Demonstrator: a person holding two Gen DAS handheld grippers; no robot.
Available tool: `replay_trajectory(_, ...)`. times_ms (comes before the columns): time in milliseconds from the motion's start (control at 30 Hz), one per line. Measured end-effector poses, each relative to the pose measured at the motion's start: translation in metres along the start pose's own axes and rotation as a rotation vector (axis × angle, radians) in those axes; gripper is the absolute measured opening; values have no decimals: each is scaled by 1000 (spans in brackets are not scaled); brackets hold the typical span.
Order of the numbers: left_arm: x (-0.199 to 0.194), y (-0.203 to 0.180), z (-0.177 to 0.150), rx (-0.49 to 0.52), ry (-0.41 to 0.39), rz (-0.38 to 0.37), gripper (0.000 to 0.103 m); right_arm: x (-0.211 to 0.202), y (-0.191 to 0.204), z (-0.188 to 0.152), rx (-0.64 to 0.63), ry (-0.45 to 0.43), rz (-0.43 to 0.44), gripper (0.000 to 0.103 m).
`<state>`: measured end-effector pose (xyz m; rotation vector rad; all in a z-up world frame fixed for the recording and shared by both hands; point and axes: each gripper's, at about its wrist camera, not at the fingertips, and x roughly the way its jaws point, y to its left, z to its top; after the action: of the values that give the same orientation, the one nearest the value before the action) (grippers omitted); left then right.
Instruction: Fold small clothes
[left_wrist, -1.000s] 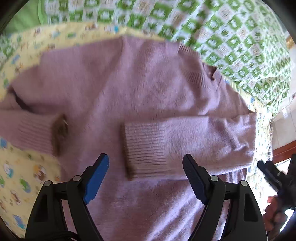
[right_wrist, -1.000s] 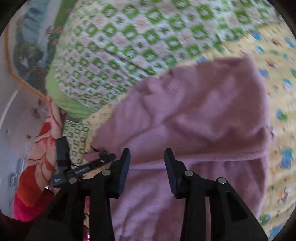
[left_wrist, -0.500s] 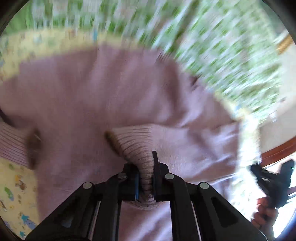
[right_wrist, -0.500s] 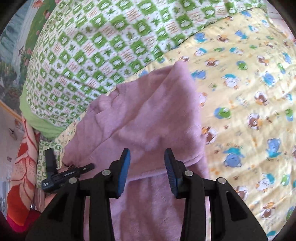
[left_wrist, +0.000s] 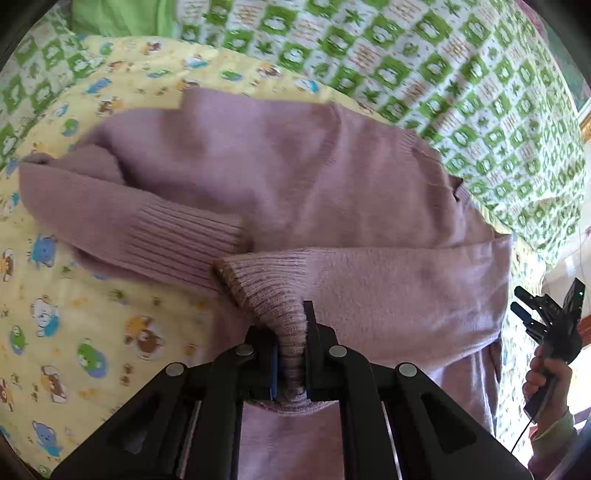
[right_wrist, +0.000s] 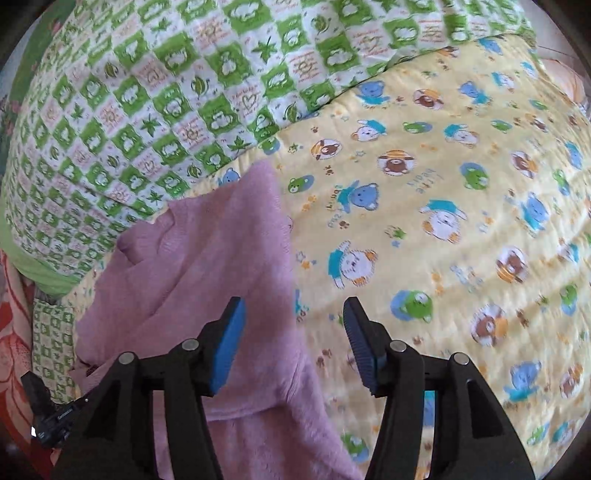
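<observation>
A bed fills both views, covered by a yellow sheet (right_wrist: 461, 229) printed with small cartoon bears. Across its far side lies a green-and-white checked quilt (left_wrist: 424, 70), bunched up along the edge of the yellow sheet.

On the yellow sheet lies a pink knitted sweater (left_wrist: 295, 177), the task's garment, spread flat with its body toward the quilt. In the right wrist view it sits at the left of the sheet, and its edge runs down between the sheet and the right gripper's near finger. One sleeve (left_wrist: 122, 221) is folded in from the left side of the left wrist view, and its ribbed cuff rests on the sweater's body. The other sleeve (left_wrist: 406, 288) crosses from the right side of that view, and its ribbed cuff (left_wrist: 266, 288) reaches the middle, just beside the first cuff.

The left gripper (left_wrist: 291, 354) is closed on that ribbed cuff, with a fold of the knit pinched between its two fingers and drawn up toward the camera.

The right gripper (right_wrist: 295, 343) hovers over the sweater's edge and the sheet. Its jaws are opening and nothing is gripped between them; the blue pads (right_wrist: 231, 347) stand apart. A hand (left_wrist: 546, 376) holds it at the right edge of the left wrist view.
</observation>
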<state>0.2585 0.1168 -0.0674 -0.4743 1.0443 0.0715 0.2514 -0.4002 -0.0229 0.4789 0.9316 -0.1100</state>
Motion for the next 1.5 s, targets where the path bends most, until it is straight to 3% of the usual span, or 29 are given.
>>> replay_trajectory(233,6,-17,4,59,26,-34,8,46,21,7,-108,48,4,56)
replay_trajectory(267,8,-22,4,70,23,-36,8,49,24,8,-144,48,-20,31)
replay_trajectory(300,8,-27,6,80,19,-42,8,49,24,12,-164,54,-17,14)
replay_trajectory(433,9,-48,19,129,-16,-81,8,24,4,33,-119,-17,-31,8)
replay_trajectory(567,20,-59,28,196,-59,-77,8,23,-28,41,-61,-31,-66,2)
replay_trajectory(633,24,-55,31,209,-64,-82,8,24,-42,38,-17,-28,-39,2)
replay_trajectory(700,15,-51,31,208,-88,-106,8,26,-35,33,-54,-36,-53,2)
replay_trajectory(800,-29,-58,24,234,-224,-188,8,22,-17,26,-139,-55,-76,2)
replay_trajectory(867,-44,-64,19,278,-271,-198,8,19,-18,26,-134,-69,-68,2)
replay_trajectory(967,-6,-53,21,292,-158,-75,8,19,-33,25,-96,-63,-70,2)
replay_trajectory(1100,39,-31,21,295,-74,47,12,24,-33,22,-74,-61,-75,2)
replay_trajectory(1267,30,-21,17,280,-61,60,26,22,-24,24,-73,-46,-99,3)
replay_trajectory(1333,14,-18,13,261,-69,69,42,16,-16,23,-73,-54,-139,4)
replay_trajectory(1400,-2,-11,6,222,-76,65,48,5,-10,18,-75,-70,-133,6)
replay_trajectory(1500,-20,3,2,147,-72,56,56,-12,8,0,-96,-86,-77,21)
